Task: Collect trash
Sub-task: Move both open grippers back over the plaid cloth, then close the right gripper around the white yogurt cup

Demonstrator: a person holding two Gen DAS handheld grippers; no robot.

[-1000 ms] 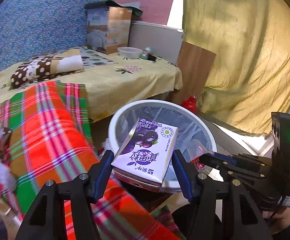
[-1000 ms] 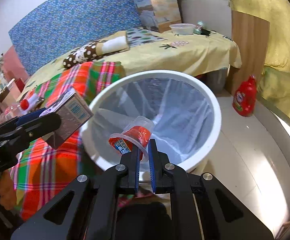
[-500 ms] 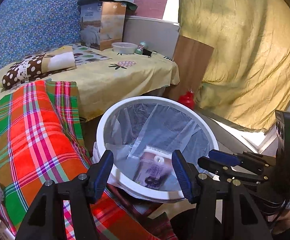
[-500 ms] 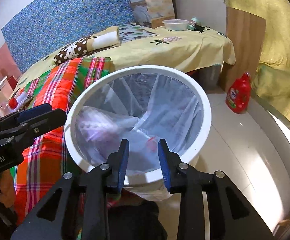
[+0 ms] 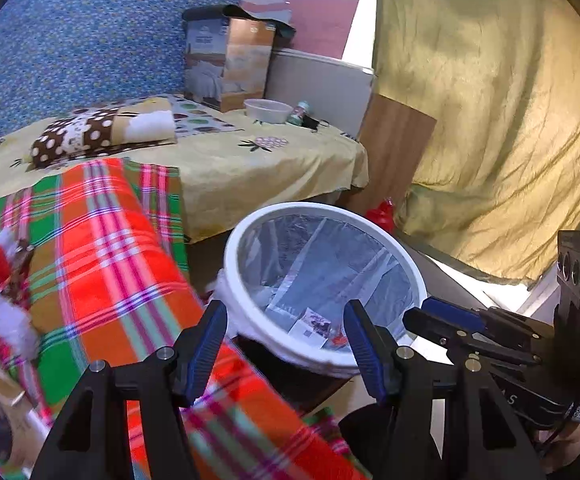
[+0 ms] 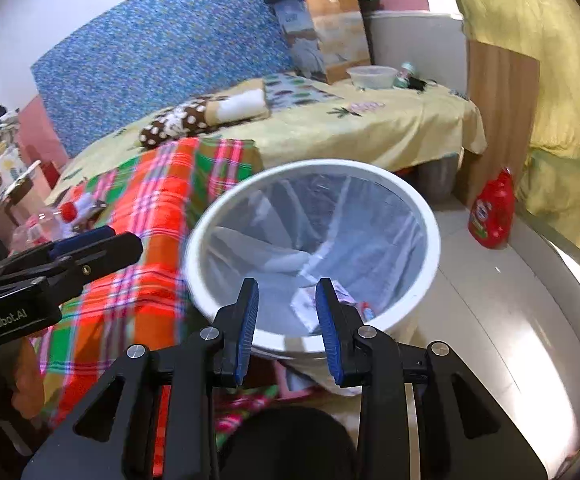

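Observation:
A white round trash bin (image 5: 249, 312) lined with a clear bag stands on the floor beside the bed; it also shows in the right wrist view (image 6: 430, 264). A purple-and-white milk carton (image 5: 312, 326) and a red cup (image 5: 340, 338) lie at its bottom; the carton also shows in the right wrist view (image 6: 306, 308), with the cup (image 6: 368, 312) beside it. My left gripper (image 5: 285, 344) is open and empty above the bin's near rim. My right gripper (image 6: 287, 312) is open and empty over the bin. A plastic bottle with a red cap (image 6: 45, 224) lies on the plaid blanket.
A red-green plaid blanket (image 5: 101, 256) covers the bed to the left of the bin. A red detergent bottle (image 6: 492, 216) stands on the floor by a wooden board (image 6: 502, 112). A box (image 5: 229, 68) and a white bowl (image 5: 267, 110) sit on the yellow sheet.
My left gripper let go of the milk carton and my right gripper let go of the red cup; both fell into the bin. Both grippers now stand open and have drawn back slightly.

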